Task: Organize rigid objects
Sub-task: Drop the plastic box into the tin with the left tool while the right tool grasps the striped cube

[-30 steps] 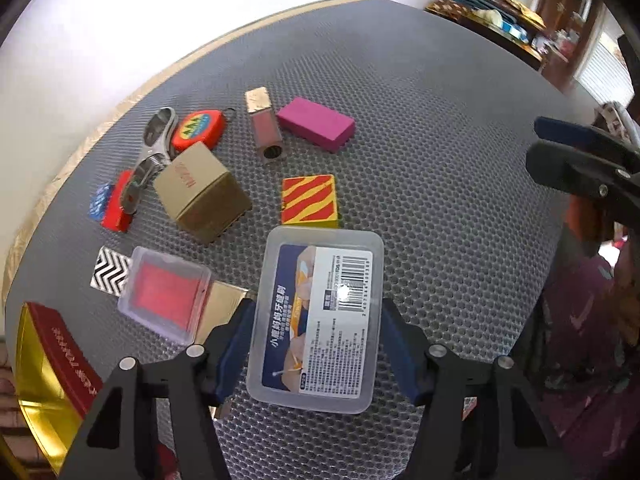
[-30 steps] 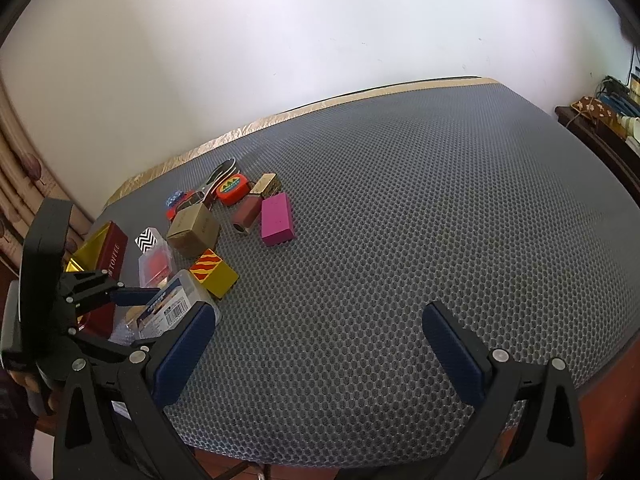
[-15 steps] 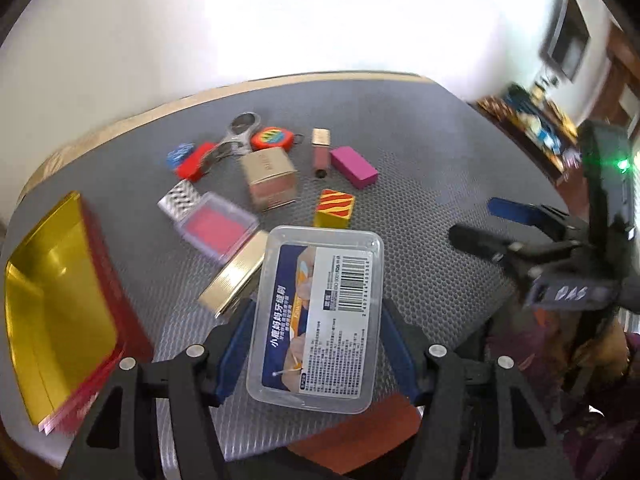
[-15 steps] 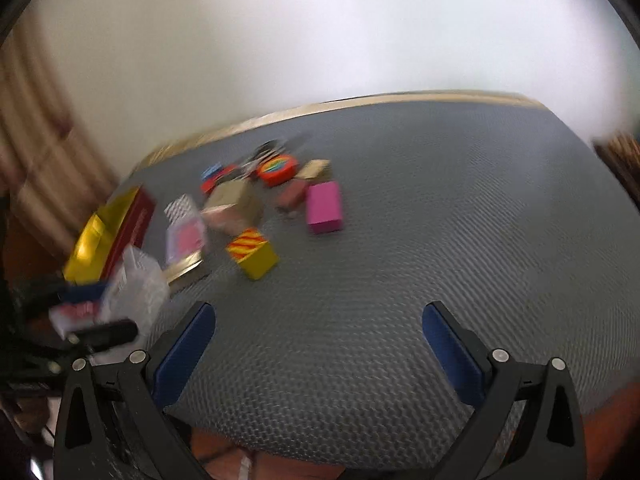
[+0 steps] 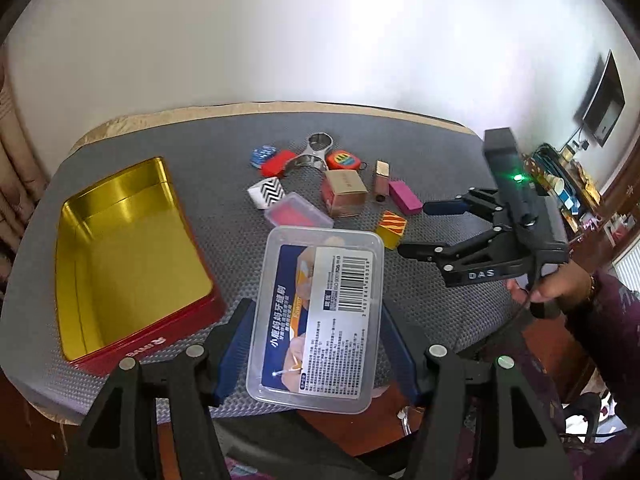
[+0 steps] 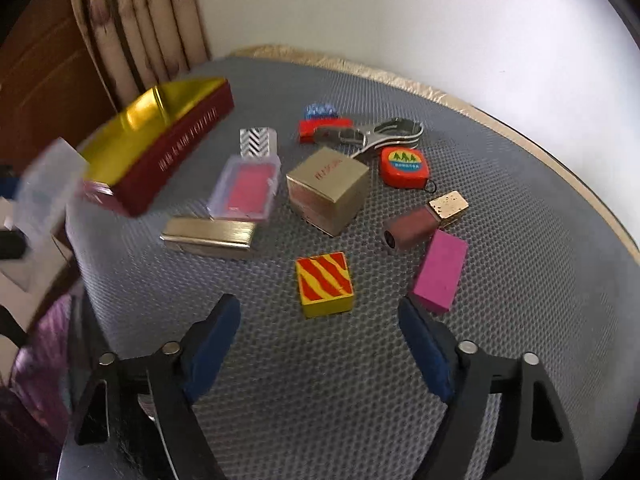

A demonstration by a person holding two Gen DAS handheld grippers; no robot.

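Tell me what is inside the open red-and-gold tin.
Nothing: the red-and-gold tin shows only its bare gold floor and walls in the left wrist view. The right wrist view shows just its outer side, so the inside is hidden there.

A table covered by a grey honeycomb-textured mat [image 6: 400,380] carries an open red tin with gold lining [image 5: 128,256]; a tan cardboard cube [image 6: 328,190]; a yellow block with red stripes [image 6: 325,282]; a magenta rectangular block [image 6: 440,270]; an orange tape measure [image 6: 404,166]; a clear case holding pink [image 6: 248,188].
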